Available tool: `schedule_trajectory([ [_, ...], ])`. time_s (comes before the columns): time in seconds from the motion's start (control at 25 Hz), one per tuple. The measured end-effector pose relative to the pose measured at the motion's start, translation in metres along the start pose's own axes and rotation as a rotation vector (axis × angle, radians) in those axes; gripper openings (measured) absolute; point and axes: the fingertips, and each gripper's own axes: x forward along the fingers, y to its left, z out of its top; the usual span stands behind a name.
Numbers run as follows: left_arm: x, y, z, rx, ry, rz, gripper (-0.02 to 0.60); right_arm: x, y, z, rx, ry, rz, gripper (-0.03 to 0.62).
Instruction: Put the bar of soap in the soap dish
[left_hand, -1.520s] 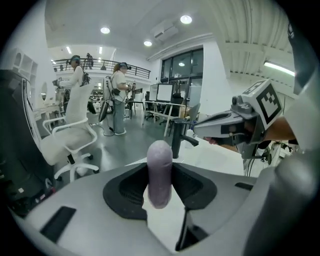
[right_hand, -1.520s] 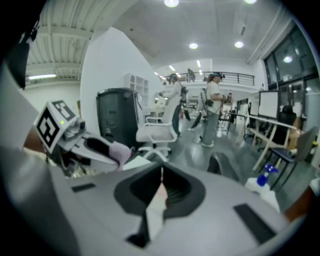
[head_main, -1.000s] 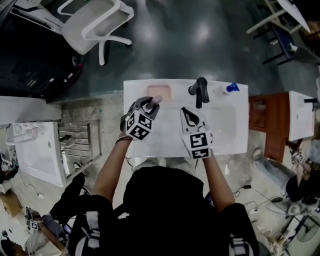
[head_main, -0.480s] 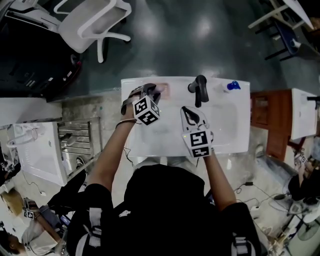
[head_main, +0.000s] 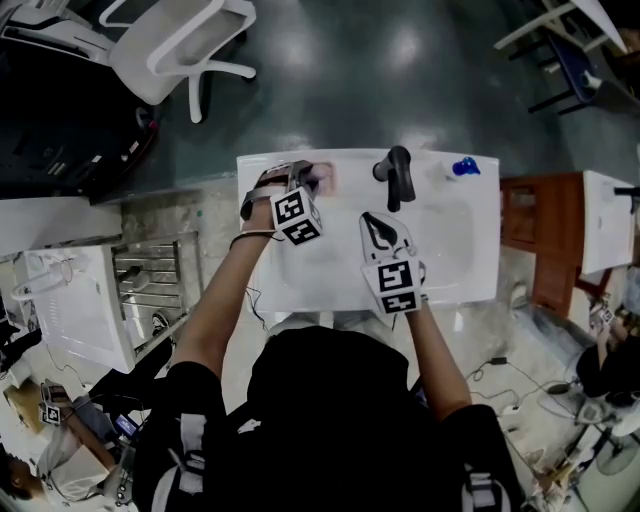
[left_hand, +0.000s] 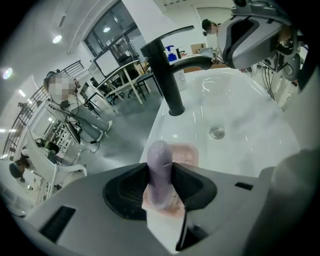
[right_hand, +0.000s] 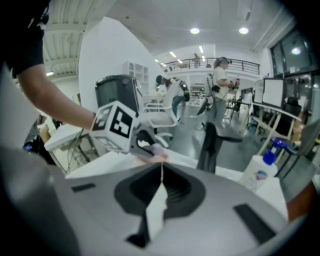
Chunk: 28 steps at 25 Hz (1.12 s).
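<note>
The left hand-held gripper (left_hand: 160, 194) clamps the lilac bar of soap (left_hand: 160, 157) on edge, tipped down over the pink soap dish (left_hand: 189, 153) at the white washbasin's (left_hand: 245, 120) far-left corner, apparently ready for release, while the right hand-held gripper (right_hand: 161, 181), jaws together and empty, hangs clear over the bowl in an open workshop with a glossy grey floor (head_main: 400, 90).

The left gripper (head_main: 303, 180) has travelled up the head view, from the near-left part of the white sink (head_main: 450, 250) to its back-left corner; its tips now sit over the pink soap dish (head_main: 328, 180), which lay fully uncovered a second ago and is now mostly hidden beneath them; the bar of soap (left_hand: 160, 170) clamped in the jaws has gone along (lavender, standing on edge above the dish); the wrist has rolled, turning the marker cube (head_main: 297, 217) to a new slant.
</note>
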Motion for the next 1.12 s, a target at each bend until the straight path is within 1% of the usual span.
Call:
schedule_trajectory([
  [0.24, 0.005, 0.002, 0.002, 0.04, 0.016, 0.026, 0.169, 0.001, 0.002, -0.005, -0.01, 0.015, -0.002, 0.035],
  [0.4, 0.006, -0.001, 0.007, 0.059, 0.013, 0.018, 0.16, 0.0, 0.002, -0.009, -0.014, 0.023, -0.009, 0.035],
  [0.68, 0.007, -0.002, 0.008, 0.04, 0.004, 0.019, 0.161, -0.002, -0.001, -0.015, -0.012, 0.037, -0.014, 0.035],
  [0.84, 0.007, -0.004, 0.007, 0.0, 0.001, -0.004, 0.166, -0.001, 0.001, -0.015, -0.028, 0.043, -0.014, 0.035],
  [1.0, 0.01, -0.012, 0.006, -0.035, 0.001, -0.053, 0.235, -0.001, 0.003, -0.016, -0.04, 0.049, -0.014, 0.035],
  [1.12, 0.008, -0.012, 0.009, -0.04, -0.007, -0.049, 0.235, -0.001, 0.002, -0.015, -0.042, 0.051, -0.015, 0.035],
])
